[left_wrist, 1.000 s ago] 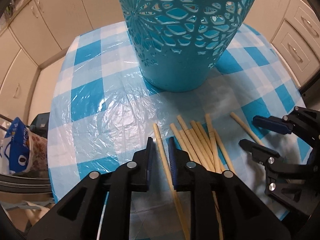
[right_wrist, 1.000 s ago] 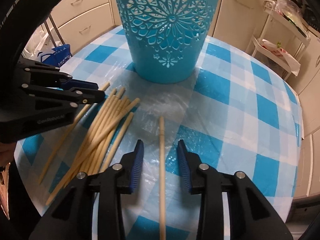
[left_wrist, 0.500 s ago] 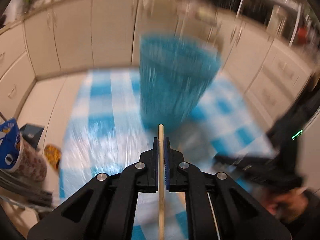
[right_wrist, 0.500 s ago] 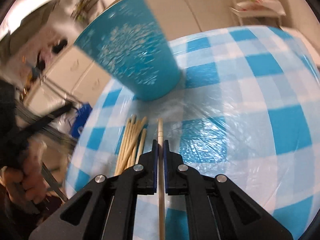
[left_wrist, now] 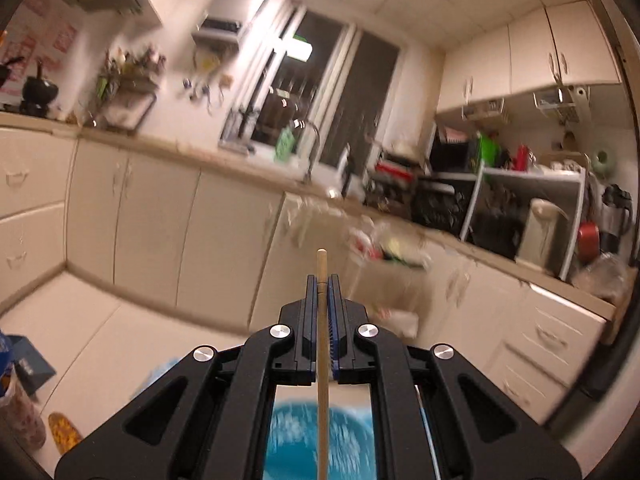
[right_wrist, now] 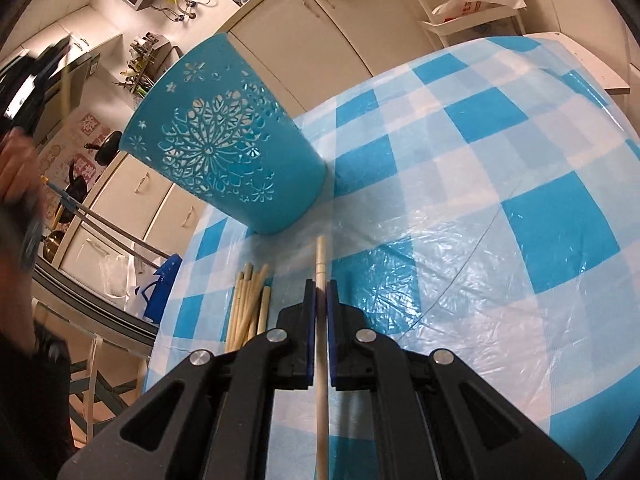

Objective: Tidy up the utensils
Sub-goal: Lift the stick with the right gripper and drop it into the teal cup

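My left gripper (left_wrist: 322, 280) is shut on a wooden chopstick (left_wrist: 321, 264) and held high, pointing level at the kitchen cabinets. The blue cut-out basket (left_wrist: 320, 440) shows blurred below it. My right gripper (right_wrist: 320, 286) is shut on another chopstick (right_wrist: 320, 254), angled down over the blue-checked tablecloth (right_wrist: 500, 184). The basket (right_wrist: 228, 156) stands just beyond that chopstick's tip. A bundle of several chopsticks (right_wrist: 250, 300) lies on the cloth to the left of the right gripper. In the right wrist view the left gripper (right_wrist: 44, 76) appears raised at the upper left, blurred, with its chopstick (right_wrist: 64, 88).
A person's hand (right_wrist: 16, 160) is at the left edge. Cabinets (left_wrist: 152, 220) and a cluttered counter (left_wrist: 460, 216) ring the room. A blue bag (right_wrist: 162, 284) sits on the floor beyond the table's left edge. A white rack (right_wrist: 472, 20) stands behind the table.
Both grippers have shut, each on one chopstick. The left one rose well above the table and tipped up to level. The right one rolled and shifted sideways, staying low over the cloth.
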Demonstrator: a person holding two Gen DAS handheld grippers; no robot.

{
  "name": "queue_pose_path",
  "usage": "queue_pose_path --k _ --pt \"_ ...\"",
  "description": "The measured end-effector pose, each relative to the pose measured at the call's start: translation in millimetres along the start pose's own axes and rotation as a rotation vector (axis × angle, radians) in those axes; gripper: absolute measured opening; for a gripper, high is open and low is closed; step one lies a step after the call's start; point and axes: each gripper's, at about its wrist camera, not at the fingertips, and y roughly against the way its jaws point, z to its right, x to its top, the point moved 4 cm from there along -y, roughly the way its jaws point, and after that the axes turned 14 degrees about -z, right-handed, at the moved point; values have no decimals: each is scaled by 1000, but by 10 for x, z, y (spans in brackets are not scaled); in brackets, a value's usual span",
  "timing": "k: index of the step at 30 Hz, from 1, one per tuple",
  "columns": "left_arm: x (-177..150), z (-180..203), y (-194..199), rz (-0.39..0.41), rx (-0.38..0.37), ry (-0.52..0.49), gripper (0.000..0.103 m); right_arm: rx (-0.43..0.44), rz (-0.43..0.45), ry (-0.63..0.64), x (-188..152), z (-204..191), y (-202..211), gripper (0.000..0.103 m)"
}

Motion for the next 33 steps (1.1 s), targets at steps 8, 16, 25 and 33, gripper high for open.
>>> queue_pose_path --k 8,16,25,33 --pt "-87 -176 -554 19 80 49 5 8 9 -1 -17 43 24 6" --pt "-534 -141 -713 -103 146 -63 5 44 45 -21 -6 89 120 6" --pt "-902 -297 -713 -252 159 -69 11 104 130 2 168 -78 423 6" --pt "-902 -551 -382 -272 155 19 47 208 280 107 747 -699 941 6"
